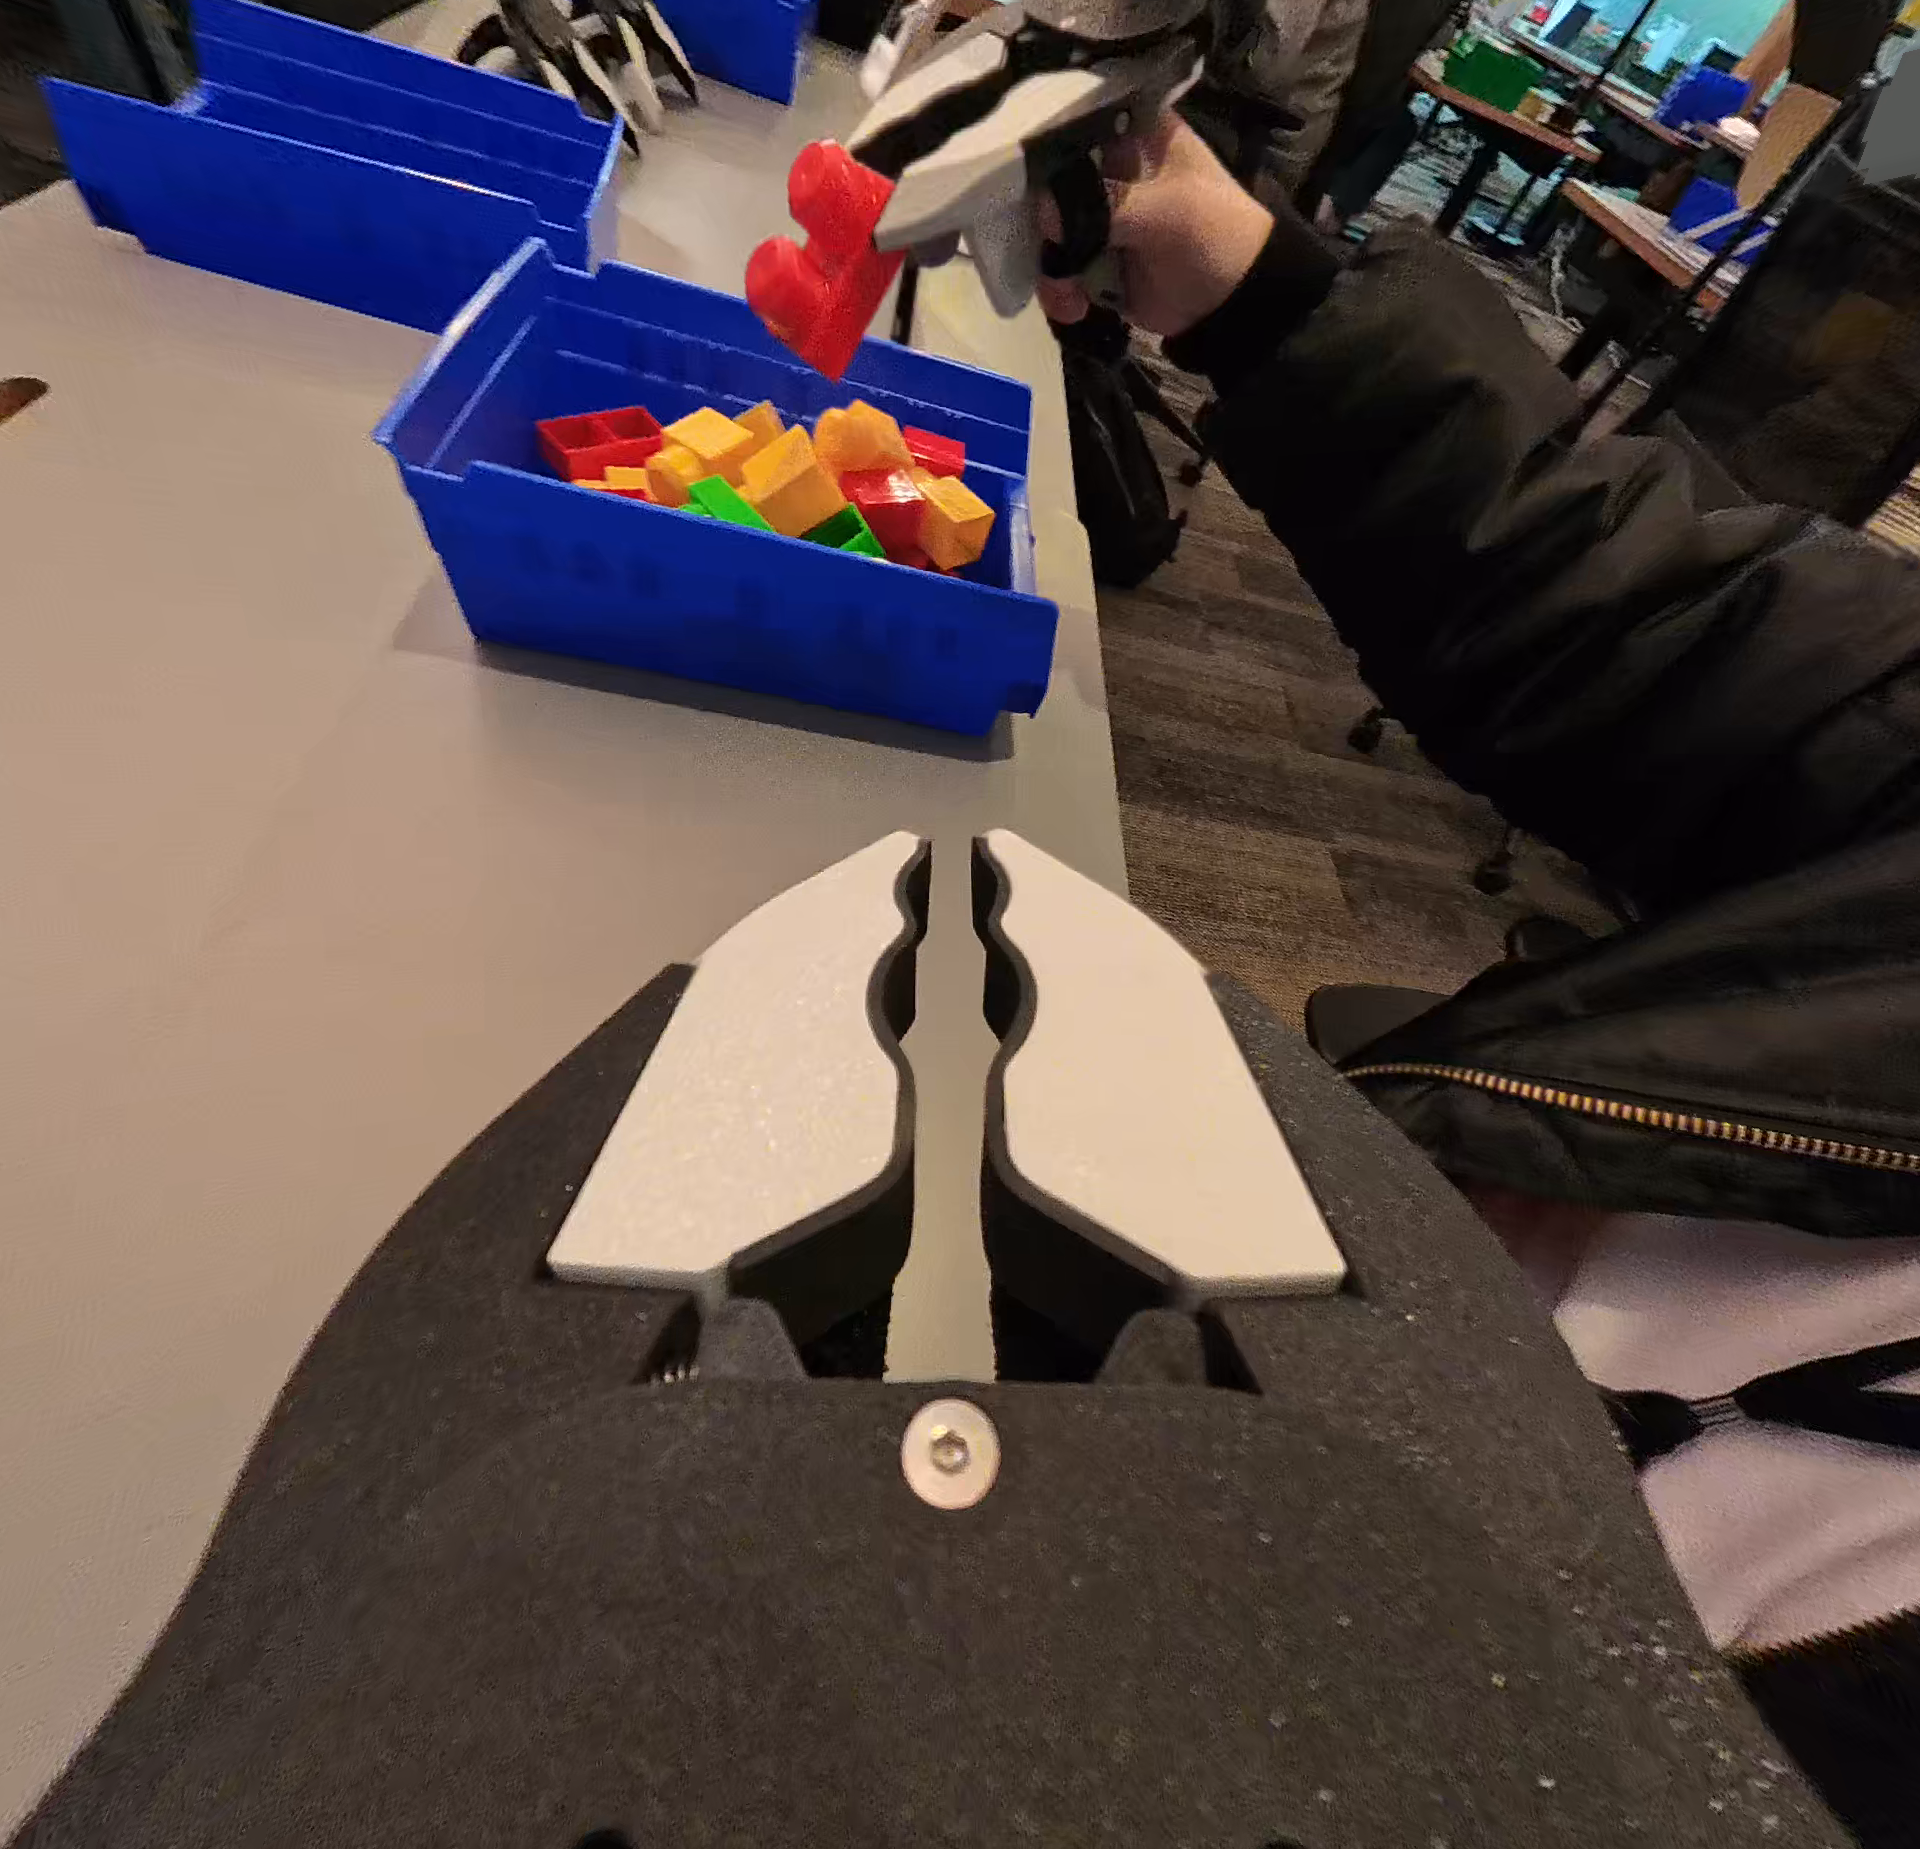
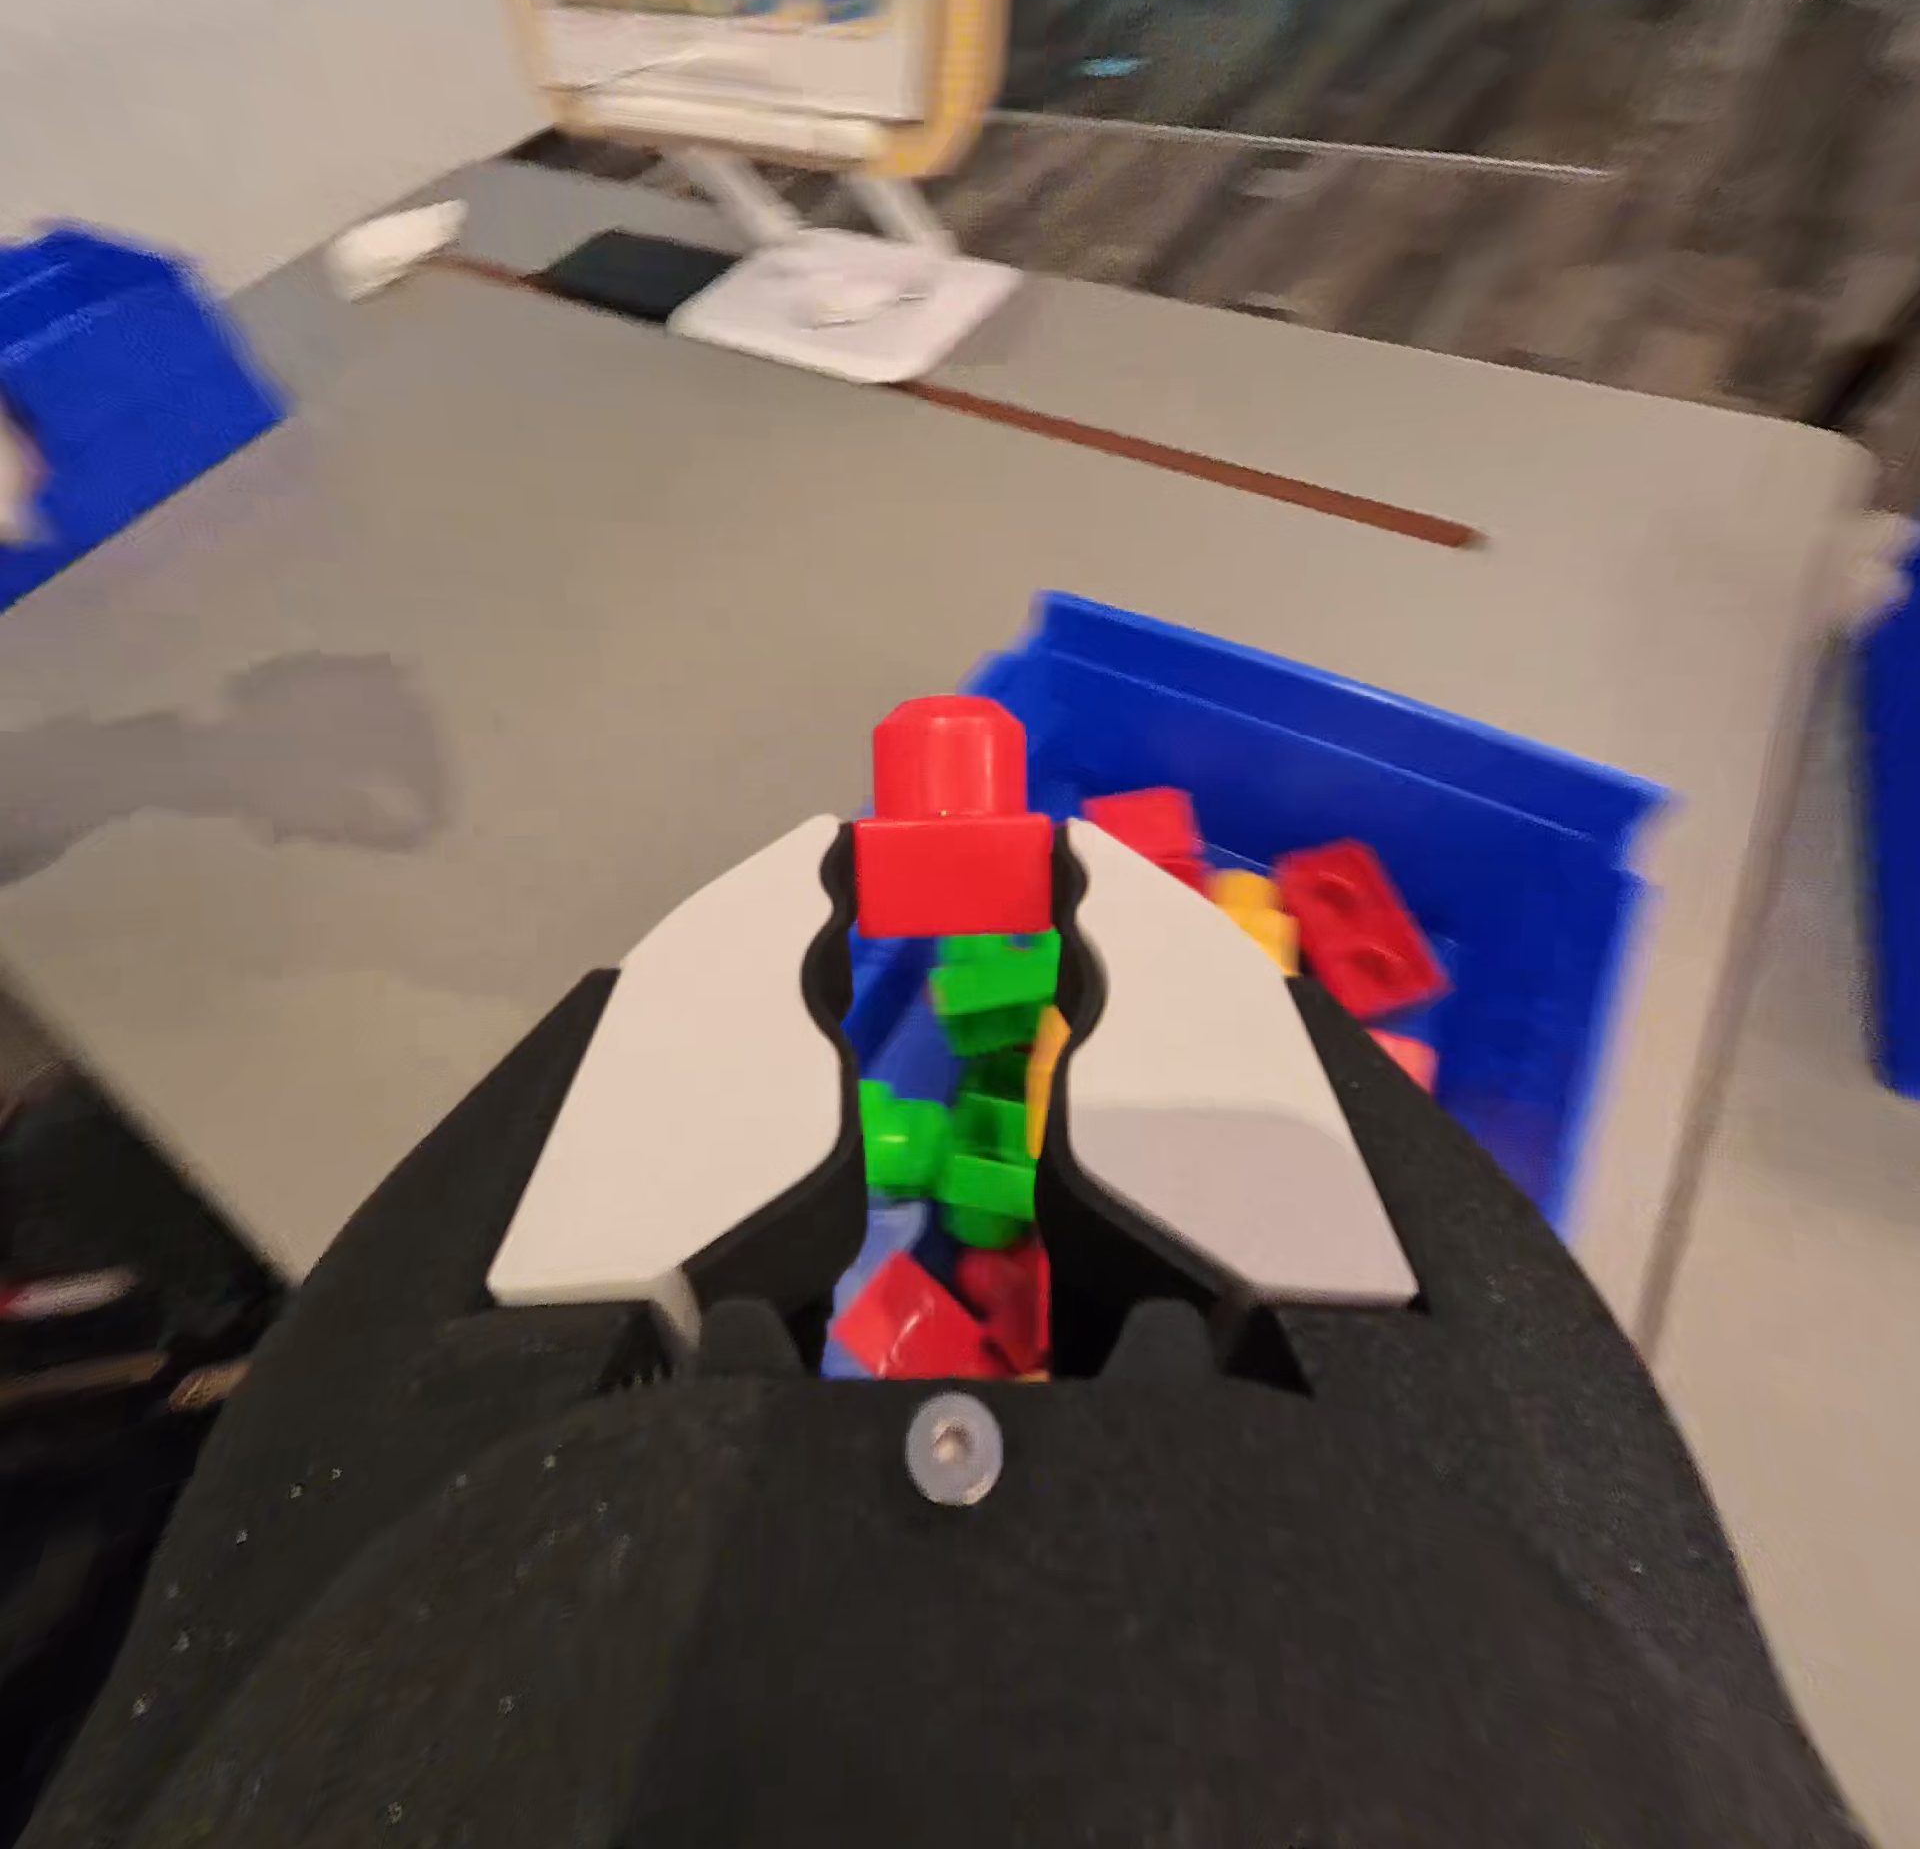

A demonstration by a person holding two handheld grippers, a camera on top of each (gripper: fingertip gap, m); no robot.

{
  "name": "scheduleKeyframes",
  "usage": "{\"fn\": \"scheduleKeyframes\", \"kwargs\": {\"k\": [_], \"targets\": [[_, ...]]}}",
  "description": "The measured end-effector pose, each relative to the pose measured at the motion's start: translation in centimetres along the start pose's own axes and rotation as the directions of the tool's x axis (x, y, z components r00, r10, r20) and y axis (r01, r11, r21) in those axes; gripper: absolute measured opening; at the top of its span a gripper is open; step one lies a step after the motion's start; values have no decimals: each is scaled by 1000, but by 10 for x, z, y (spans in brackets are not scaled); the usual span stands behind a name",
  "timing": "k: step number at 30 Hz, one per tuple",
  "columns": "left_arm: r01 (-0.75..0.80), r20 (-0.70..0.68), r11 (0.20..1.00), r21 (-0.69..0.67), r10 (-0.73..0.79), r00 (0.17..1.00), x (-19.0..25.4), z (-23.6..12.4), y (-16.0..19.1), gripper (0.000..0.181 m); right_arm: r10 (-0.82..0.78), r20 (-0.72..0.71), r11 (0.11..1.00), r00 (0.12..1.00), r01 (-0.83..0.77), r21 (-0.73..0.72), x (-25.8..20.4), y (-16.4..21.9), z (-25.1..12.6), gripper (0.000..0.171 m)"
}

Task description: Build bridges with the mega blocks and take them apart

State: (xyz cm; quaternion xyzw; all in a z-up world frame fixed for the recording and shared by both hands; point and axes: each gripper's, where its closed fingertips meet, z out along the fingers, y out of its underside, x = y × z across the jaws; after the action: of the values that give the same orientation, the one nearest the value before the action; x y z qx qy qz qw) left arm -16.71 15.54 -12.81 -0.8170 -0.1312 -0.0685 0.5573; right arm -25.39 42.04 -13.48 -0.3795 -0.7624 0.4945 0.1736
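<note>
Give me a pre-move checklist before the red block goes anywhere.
1. Right gripper shut on red block: ok.
2. Block clear of the bin, held above it: ok.
3. Left gripper empty, fingers nearly closed: ok.
4. Bare table beside the bin for building: ok.
5. More blocks in the bin: ok.
6. Grip firmness: cannot tell.

Left gripper (image 1: 951, 849): low and near level, fingers nearly together with a thin slit between them, nothing held.
Right gripper (image 2: 954, 880): raised, tilted downward, fingertips clamped on a red block's sides.
Right hand (image 1: 1164, 241): wrapped around the gripper's handle, seen from the left wrist view.
Right arm (image 1: 1538, 511): stretched forward in a black sleeve.
</note>
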Motion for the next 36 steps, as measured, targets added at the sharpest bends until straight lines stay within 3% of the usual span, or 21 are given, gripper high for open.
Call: {"fn": "scheduleKeyframes", "kwargs": {"k": [3, 8, 11, 16, 24, 30, 36], "targets": [[1, 29, 1000, 17, -1, 1000, -3, -8, -1, 10, 85, -208, 996, 974, -81, 24, 61, 13, -5, 35], [-8, 58, 1000, 11, 8, 998, -1, -15, 0, 13, 116, -308, 982, 944, -155, -105, 95, 52, 20, 35], [-17, 77, 1000, 0, 17, 997, -1, -20, 3, 14, 115, -358, 980, 927, -165, -112, 107, 62, 28, 35], [-13, 101, 1000, 8, 12, 995, -5, -30, 3, 14, 163, -393, 986, 905, -166, 26, 121, 47, 30, 35], [-5, 122, 1000, 17, 3, 993, -9, -39, 8, 17, 138, -434, 981, 890, -183, -63, 127, 60, 41, 37], [8, 112, 999, 31, -11, 994, -12, -42, 10, 19, 177, -434, 975, 883, -217, -43, 127, 66, 31, 51], [0, 185, 998, 59, -11, 983, -23, -59, 16, 25, 155, -398, 988, 904, -131, 85, 104, 32, 12, 51]]}}
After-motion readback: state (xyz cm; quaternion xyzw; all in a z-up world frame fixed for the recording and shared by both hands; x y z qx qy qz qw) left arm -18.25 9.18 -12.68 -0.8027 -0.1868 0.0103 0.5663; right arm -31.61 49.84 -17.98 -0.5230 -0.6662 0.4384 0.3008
